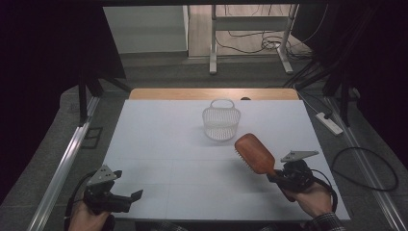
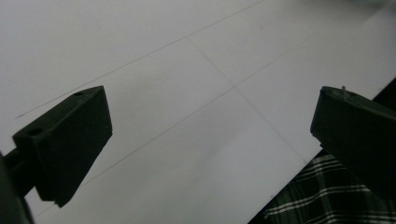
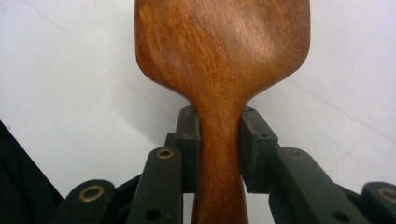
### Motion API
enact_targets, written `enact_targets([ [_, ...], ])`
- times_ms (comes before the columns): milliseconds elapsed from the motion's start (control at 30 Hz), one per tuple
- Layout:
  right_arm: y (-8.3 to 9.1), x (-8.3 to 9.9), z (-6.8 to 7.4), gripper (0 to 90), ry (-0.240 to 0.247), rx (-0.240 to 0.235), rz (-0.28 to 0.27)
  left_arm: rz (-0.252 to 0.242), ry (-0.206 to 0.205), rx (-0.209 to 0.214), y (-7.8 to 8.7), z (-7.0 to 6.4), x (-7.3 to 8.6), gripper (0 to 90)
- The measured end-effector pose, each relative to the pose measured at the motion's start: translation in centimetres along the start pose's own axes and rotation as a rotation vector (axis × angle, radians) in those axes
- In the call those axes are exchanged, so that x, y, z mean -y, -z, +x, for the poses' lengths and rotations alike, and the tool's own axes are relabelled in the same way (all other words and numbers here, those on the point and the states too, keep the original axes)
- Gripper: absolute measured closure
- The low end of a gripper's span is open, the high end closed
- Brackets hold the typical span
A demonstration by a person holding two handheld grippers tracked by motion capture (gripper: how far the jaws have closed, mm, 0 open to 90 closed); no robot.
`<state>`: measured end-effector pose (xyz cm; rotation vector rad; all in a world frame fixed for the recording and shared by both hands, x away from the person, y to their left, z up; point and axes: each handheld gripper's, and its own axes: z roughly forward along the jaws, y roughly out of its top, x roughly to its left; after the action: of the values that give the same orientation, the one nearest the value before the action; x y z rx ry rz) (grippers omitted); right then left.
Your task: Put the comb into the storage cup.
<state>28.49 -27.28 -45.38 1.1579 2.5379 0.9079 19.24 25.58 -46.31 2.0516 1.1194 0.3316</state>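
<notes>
A brown wooden hairbrush (image 1: 255, 153) is held up off the white table, its head tilted toward the far left with bristles facing down-left. My right gripper (image 1: 278, 176) is shut on its handle; in the right gripper view the hairbrush (image 3: 224, 60) shows its smooth back and the jaws clamp the narrow neck. A white mesh basket (image 1: 221, 122) with a handle stands upright at the middle far part of the table, beyond the brush. My left gripper (image 1: 136, 195) rests at the near left corner, open, with nothing between the fingers (image 2: 70, 140).
The white table sheet (image 1: 168, 159) covers a wooden top (image 1: 211, 94). A power strip (image 1: 328, 122) and cables lie on the floor to the right. A metal rail (image 1: 62, 163) runs along the left. A plaid sleeve (image 2: 322, 196) shows below the table's near edge.
</notes>
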Motion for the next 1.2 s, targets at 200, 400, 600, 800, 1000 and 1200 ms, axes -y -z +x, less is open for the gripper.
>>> enact_targets([
  [200,0.4,-0.7,0.6,71.5,0.016,-0.004,-0.054,-0.018,-0.023,0.025,-0.7,-0.4,-0.7,0.0],
  [400,0.7,-1.2,1.1,71.6,0.039,0.004,-0.111,-0.053,0.001,0.041,-1.3,-0.7,-1.5,0.0],
  [600,0.9,-1.6,1.5,71.5,0.051,-0.007,-0.152,-0.078,0.019,0.068,-1.8,-1.1,-2.5,0.0],
  [800,0.9,-2.2,2.1,71.5,0.082,-0.003,-0.179,-0.084,0.012,0.083,-2.5,-1.6,-3.7,0.0],
  [1000,0.8,-2.7,2.7,71.5,0.096,-0.019,-0.208,-0.117,0.027,0.121,-3.1,-1.8,-5.3,0.0],
  [1200,0.7,-3.0,3.1,71.5,0.103,-0.040,-0.230,-0.138,0.038,0.162,-3.8,-2.1,-6.6,0.0],
])
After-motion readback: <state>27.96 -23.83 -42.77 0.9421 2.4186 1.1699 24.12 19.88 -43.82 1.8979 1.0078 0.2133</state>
